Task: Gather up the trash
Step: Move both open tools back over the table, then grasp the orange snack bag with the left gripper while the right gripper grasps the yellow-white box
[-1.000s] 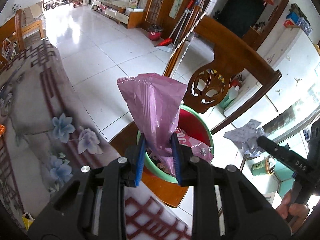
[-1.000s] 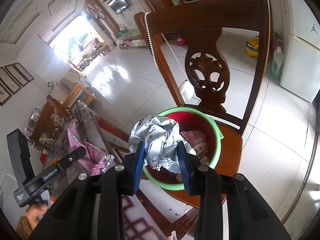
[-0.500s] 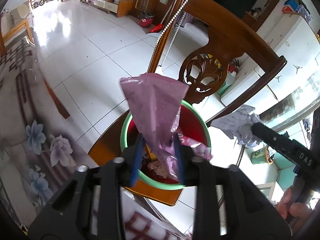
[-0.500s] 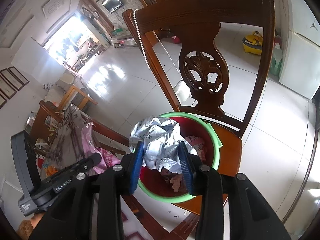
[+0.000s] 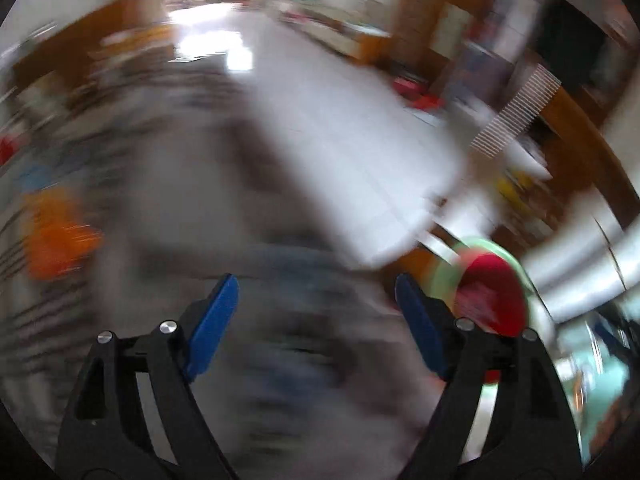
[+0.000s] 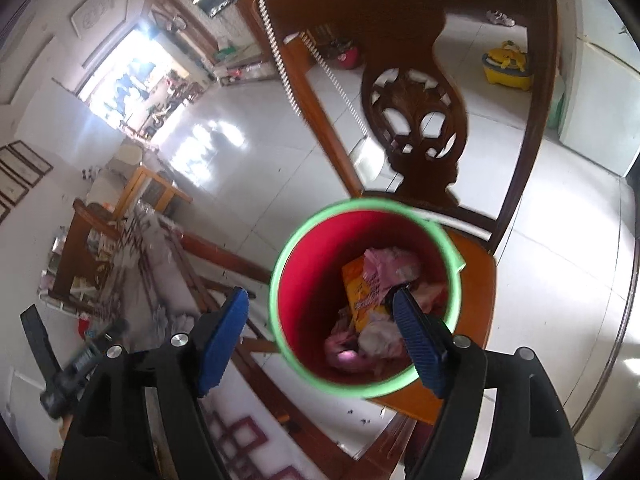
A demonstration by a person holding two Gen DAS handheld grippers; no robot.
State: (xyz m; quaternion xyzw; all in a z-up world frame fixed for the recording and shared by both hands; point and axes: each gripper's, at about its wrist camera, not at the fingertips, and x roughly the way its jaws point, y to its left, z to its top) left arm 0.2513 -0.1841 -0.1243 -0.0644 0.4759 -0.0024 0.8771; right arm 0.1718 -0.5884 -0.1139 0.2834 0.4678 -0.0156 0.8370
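Between our right gripper's (image 6: 320,316) wide, empty jaws: green-rimmed red plastic bucket (image 6: 316,280) holding crumpled wrappers (image 6: 380,280), on carved wooden chair (image 6: 472,276); white tiled floor (image 6: 248,184) beyond. Left gripper (image 5: 316,300) likewise wide, view blurred.

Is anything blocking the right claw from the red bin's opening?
Nothing visible does. The right claw is open and empty just above the red bin on the chair, and the bin's mouth is uncovered, with trash inside.

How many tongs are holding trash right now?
0. The right tongs are open and empty above the red bin on the chair. The left tongs are open and empty too, over the blurry table.
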